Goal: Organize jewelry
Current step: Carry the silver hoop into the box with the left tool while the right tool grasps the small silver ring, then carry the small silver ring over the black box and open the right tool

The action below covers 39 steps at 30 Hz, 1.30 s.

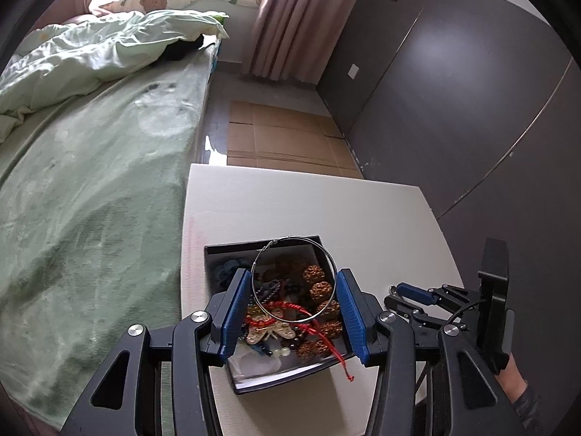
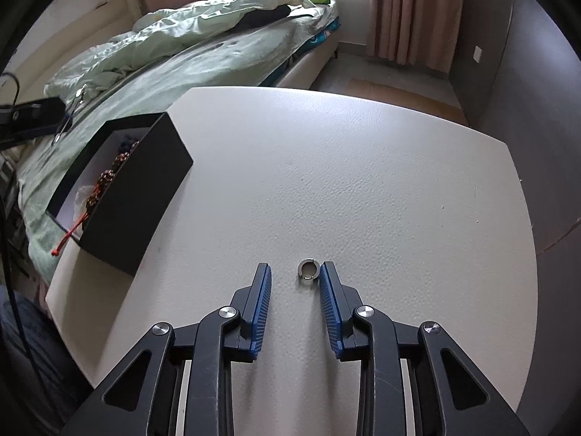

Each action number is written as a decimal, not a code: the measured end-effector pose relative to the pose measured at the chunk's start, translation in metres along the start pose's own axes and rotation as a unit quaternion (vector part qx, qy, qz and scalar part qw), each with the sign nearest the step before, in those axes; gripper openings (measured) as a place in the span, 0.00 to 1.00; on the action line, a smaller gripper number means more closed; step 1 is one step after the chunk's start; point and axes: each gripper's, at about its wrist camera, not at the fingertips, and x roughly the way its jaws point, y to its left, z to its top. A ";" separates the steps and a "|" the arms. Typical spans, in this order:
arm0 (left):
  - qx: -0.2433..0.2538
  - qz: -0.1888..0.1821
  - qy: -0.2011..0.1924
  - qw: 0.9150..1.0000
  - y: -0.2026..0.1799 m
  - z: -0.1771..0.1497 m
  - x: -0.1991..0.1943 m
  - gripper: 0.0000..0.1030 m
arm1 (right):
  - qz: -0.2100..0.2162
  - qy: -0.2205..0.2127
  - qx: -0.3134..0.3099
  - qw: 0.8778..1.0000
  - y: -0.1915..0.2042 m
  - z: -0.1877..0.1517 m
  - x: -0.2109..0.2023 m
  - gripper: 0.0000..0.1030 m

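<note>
Left hand-held gripper (image 1: 294, 307): clasping large hoop (image 1: 293, 279) above black box (image 1: 232, 250) of beads | Right hand-held gripper (image 2: 296, 285): parted around small ring (image 2: 308, 268) on desk (image 2: 363, 181) | Bed (image 1: 90, 200) beside desk

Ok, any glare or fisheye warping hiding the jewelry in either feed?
Left wrist view: window blown out at top, straight edges bowed by the lens, but the hoop between the left tool pads stays sharp. Right wrist view: the table evenly lit, the small ring crisp, corners vignetted black.

Black box (image 2: 138, 189), silver hoop (image 1: 294, 279)
</note>
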 end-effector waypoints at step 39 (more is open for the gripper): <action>-0.100 -0.012 -0.002 0.995 0.052 0.003 -0.018 0.77 | 0.094 -0.128 0.001 0.987 0.087 0.048 -0.070 0.14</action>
